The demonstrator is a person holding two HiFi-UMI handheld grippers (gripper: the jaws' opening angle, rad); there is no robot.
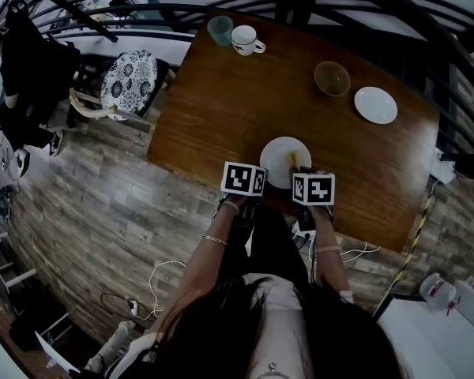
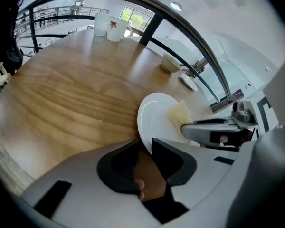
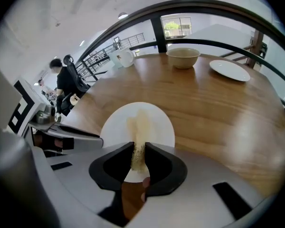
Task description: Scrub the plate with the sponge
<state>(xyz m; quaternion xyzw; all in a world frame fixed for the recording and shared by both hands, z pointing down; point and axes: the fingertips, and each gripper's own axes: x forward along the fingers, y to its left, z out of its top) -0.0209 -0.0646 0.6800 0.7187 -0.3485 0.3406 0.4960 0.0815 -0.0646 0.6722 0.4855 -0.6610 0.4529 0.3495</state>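
We have the white plate [image 1: 278, 155] close to the near edge of the wooden bench [image 1: 245, 101], in front of us. Our left tongs [image 2: 146, 146] are clamped on its near rim, one jaw on each side of the edge. Our right tongs [image 3: 139, 151] are closed narrowly on the yellow sponge [image 3: 138, 134], which stands on edge between the jaws. Its far end lies against the plate's face near the middle. The two tongs sit side by side, the right one just beside the left. Farther along the bench we see a tan bowl [image 1: 332, 78] and a spare plate [image 1: 375, 105] near each other. A white mug [image 1: 245, 40] and a teal cup [image 1: 220, 30] stand together at the far edge.
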